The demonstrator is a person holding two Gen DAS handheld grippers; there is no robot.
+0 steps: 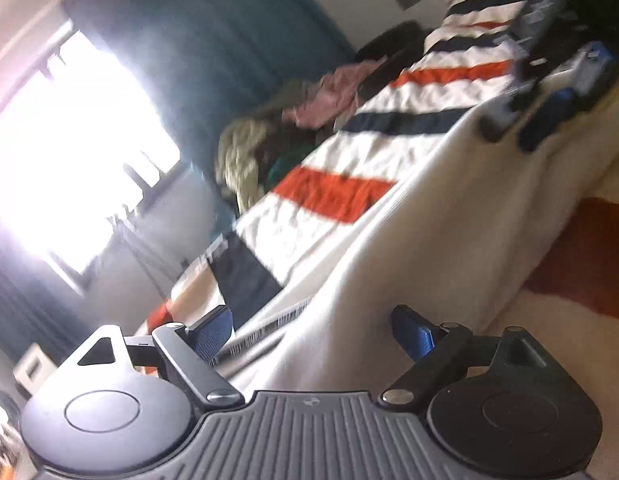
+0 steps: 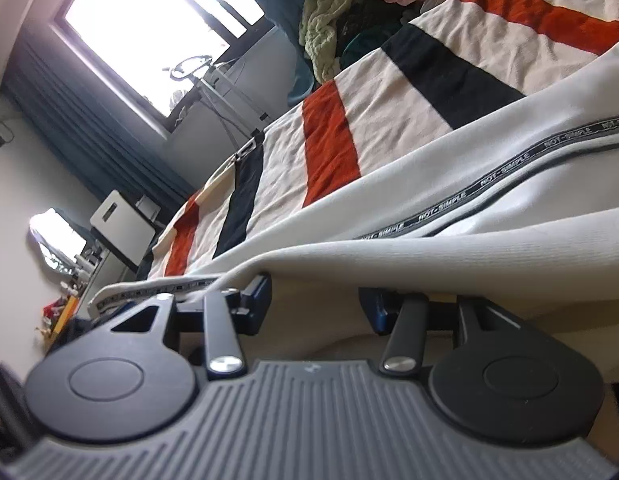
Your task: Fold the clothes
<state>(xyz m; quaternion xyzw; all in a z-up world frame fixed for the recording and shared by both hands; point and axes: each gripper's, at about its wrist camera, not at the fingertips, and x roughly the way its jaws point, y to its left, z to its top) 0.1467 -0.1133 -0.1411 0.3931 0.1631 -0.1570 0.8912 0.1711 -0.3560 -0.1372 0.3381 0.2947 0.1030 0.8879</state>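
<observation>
A cream garment (image 1: 409, 248) with a lettered black-and-grey tape stripe (image 2: 497, 184) lies on a bed with a cream, orange and navy striped cover (image 1: 341, 192). My left gripper (image 1: 313, 336) is open, its blue pads (image 1: 215, 334) on either side of the garment's edge. My right gripper (image 2: 313, 304) is open too, its fingers under a draped fold of the same garment (image 2: 449, 268). The right gripper also shows in the left wrist view (image 1: 529, 116), blurred, at the garment's far end.
A pile of clothes (image 2: 329, 28) in green, pink and dark colours sits at the bed's far side. A bright window (image 2: 157, 36) with teal curtains (image 1: 229, 40) is behind. A white unit (image 2: 121, 232) stands by the wall near the bed's end.
</observation>
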